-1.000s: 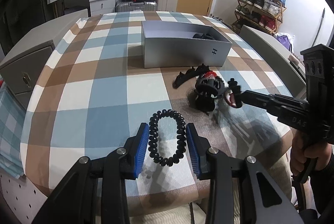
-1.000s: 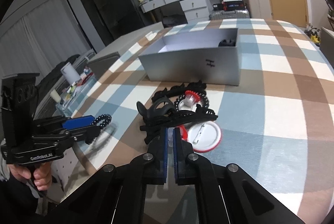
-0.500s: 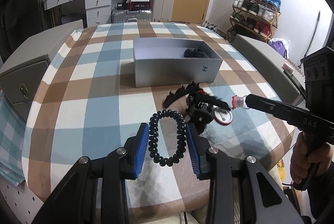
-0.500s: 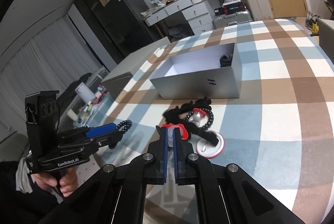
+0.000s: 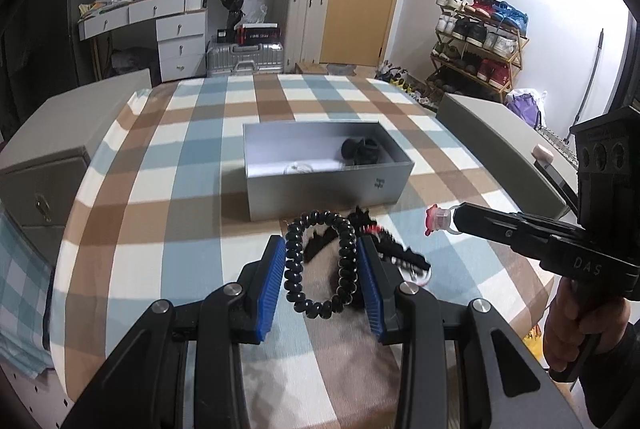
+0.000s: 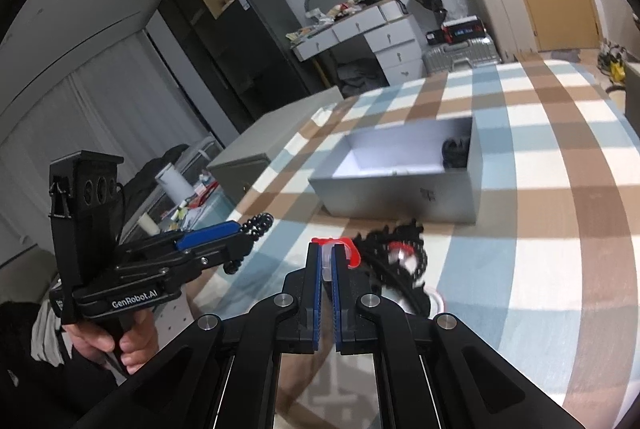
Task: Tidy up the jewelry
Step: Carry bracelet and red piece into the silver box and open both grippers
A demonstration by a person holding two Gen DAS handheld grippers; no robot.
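Bracelet (image 5: 320,265) clamped in left gripper (image 5: 320,271), ring (image 6: 335,253) pinched in right gripper (image 6: 328,259): carry both level over box (image 5: 328,185), then release low inside.

Left gripper (image 5: 322,271) has its blue pads (image 5: 269,283) pressed on either side of a black beaded bracelet (image 5: 320,265), held up above the checked blue, brown and white surface (image 5: 160,189). Beyond the bracelet sits the open grey rectangular box (image 5: 326,185), a dark bundle (image 5: 360,151) inside. Right of the bracelet, the right gripper (image 5: 452,221) pinches a small clear and red piece (image 5: 437,220). A black tangle of jewelry (image 5: 394,249) lies just beneath.
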